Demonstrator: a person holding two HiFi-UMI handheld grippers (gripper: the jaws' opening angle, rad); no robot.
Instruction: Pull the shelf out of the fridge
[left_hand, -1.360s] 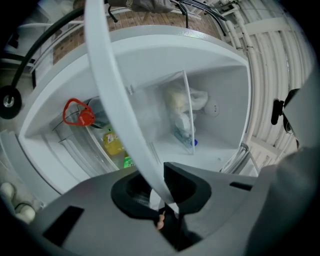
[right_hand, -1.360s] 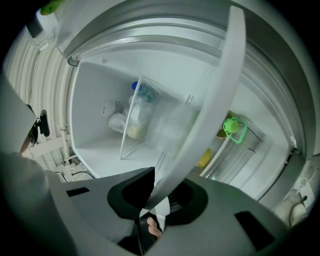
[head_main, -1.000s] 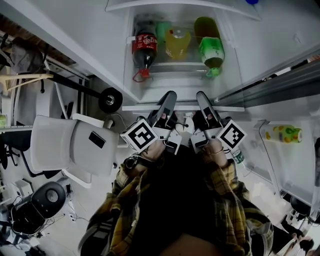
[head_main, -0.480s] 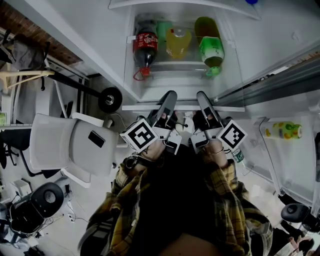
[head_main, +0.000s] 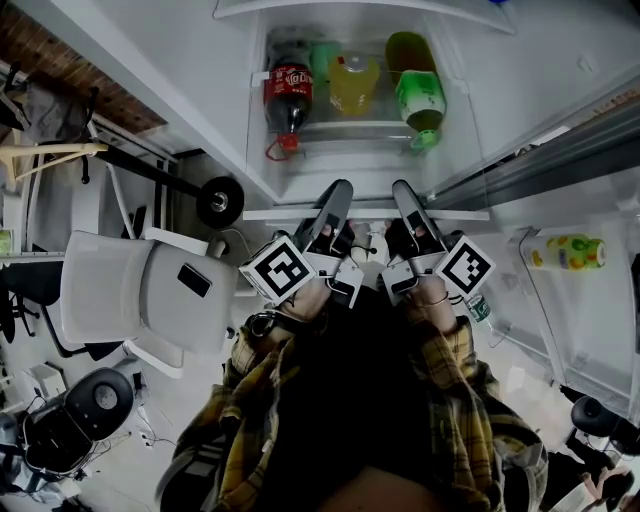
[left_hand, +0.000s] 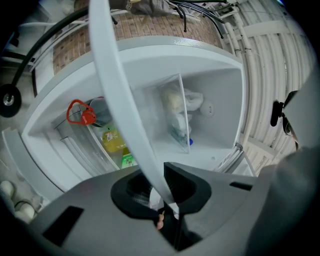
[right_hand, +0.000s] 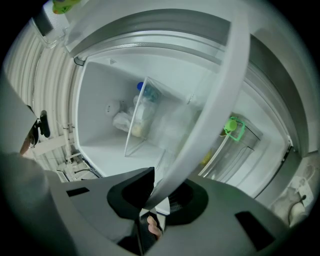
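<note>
The open fridge (head_main: 520, 70) fills the head view from 10 to 2 o'clock, its white cabinet lit inside. A white chair (head_main: 140, 290) stands on the floor at 9 o'clock.

The shelf (head_main: 290, 213) sits in the fridge, and its white front rail runs straight across the opening just above centre. Beyond it, toward 12 o'clock, a lower compartment holds bottles lying side by side.

The left gripper (head_main: 338, 200) and the right gripper (head_main: 404, 200) lie side by side, near each other, both pointing to 12 o'clock. In each gripper view the jaws are clamped on that rail: the left gripper (left_hand: 162, 182) has the shelf (left_hand: 117, 75) rising toward 11 o'clock, and the right gripper (right_hand: 152, 192) has the shelf (right_hand: 220, 100) rising toward 1 o'clock.

In the head view, the green bottle (head_main: 418, 95) lies at 1 o'clock, the cola bottle (head_main: 289, 95) at 11 and the yellow bottle (head_main: 355, 82) between them.
</note>
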